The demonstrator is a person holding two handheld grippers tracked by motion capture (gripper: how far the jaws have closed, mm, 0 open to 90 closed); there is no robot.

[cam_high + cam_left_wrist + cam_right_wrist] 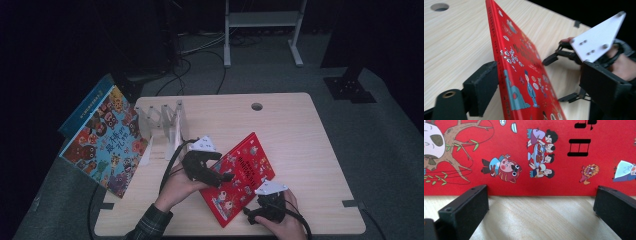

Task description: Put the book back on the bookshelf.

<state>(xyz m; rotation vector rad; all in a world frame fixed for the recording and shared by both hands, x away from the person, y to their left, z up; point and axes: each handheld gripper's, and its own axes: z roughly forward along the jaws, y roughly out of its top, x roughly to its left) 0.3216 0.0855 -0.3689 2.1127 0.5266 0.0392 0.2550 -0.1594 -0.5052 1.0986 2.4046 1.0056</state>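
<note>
A red picture book (239, 172) stands tilted on the wooden table (305, 145), its lower edge on the tabletop. My left gripper (223, 178) is at the book's raised left edge. In the left gripper view the book (524, 72) passes between the jaws: one pad (482, 86) lies against its back, while the other jaw stands well off the cover, so the gripper (541, 85) is open. My right gripper (254, 200) is at the book's near edge, also open (541, 205), facing the cover (536, 157). It shows too from the left gripper view (560, 78).
A large blue picture book (105, 140) leans at the table's left edge. A clear plastic book rack (162, 125) stands behind my left hand. A cable hole (257, 106) is at the table's far side. A metal stand (262, 20) is on the floor beyond.
</note>
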